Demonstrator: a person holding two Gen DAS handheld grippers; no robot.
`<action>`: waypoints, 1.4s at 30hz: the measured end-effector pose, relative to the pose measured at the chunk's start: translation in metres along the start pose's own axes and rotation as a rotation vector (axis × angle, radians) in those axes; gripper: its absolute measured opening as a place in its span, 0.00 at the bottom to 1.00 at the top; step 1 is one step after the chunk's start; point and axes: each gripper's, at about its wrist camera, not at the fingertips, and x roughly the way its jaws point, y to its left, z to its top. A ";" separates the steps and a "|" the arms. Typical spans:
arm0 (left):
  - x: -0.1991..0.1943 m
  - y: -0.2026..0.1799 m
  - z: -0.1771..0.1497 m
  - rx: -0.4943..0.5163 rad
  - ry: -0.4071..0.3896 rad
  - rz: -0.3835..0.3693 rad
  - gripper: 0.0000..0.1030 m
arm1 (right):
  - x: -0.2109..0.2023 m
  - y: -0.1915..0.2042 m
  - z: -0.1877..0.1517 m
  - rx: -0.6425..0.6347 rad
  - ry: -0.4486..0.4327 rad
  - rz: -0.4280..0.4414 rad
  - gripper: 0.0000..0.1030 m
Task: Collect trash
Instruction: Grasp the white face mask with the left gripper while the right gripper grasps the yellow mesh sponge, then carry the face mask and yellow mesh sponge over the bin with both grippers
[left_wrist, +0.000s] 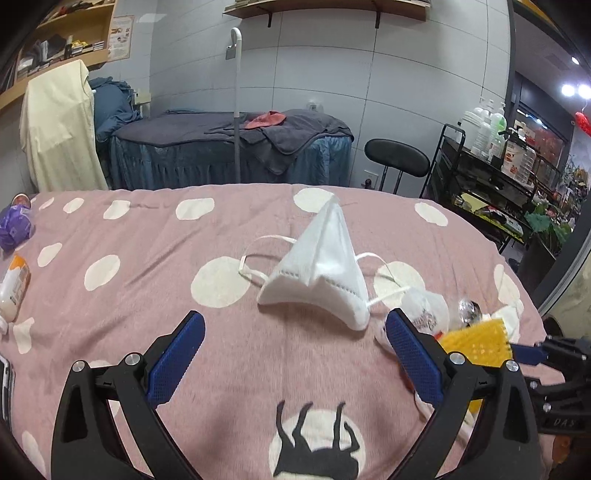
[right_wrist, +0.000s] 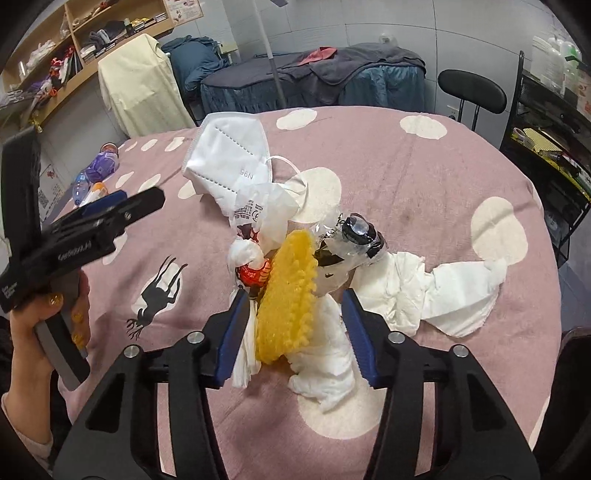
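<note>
Yellow foam net (right_wrist: 288, 291) lies lengthwise between right tool (right_wrist: 295, 325) pads.

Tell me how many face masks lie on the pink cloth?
1. A white face mask lies on the pink cloth at the far edge of the trash pile, beyond the yellow mesh. Another could be hidden under the tissues.
</note>
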 end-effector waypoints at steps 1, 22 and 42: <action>0.008 0.000 0.006 -0.003 0.006 -0.002 0.94 | 0.004 0.000 0.001 0.000 0.007 0.009 0.34; -0.029 0.009 -0.002 -0.108 -0.081 -0.013 0.24 | -0.063 0.000 -0.021 0.027 -0.146 0.100 0.10; -0.143 -0.056 -0.067 -0.046 -0.219 -0.086 0.24 | -0.152 -0.028 -0.098 0.074 -0.262 0.034 0.10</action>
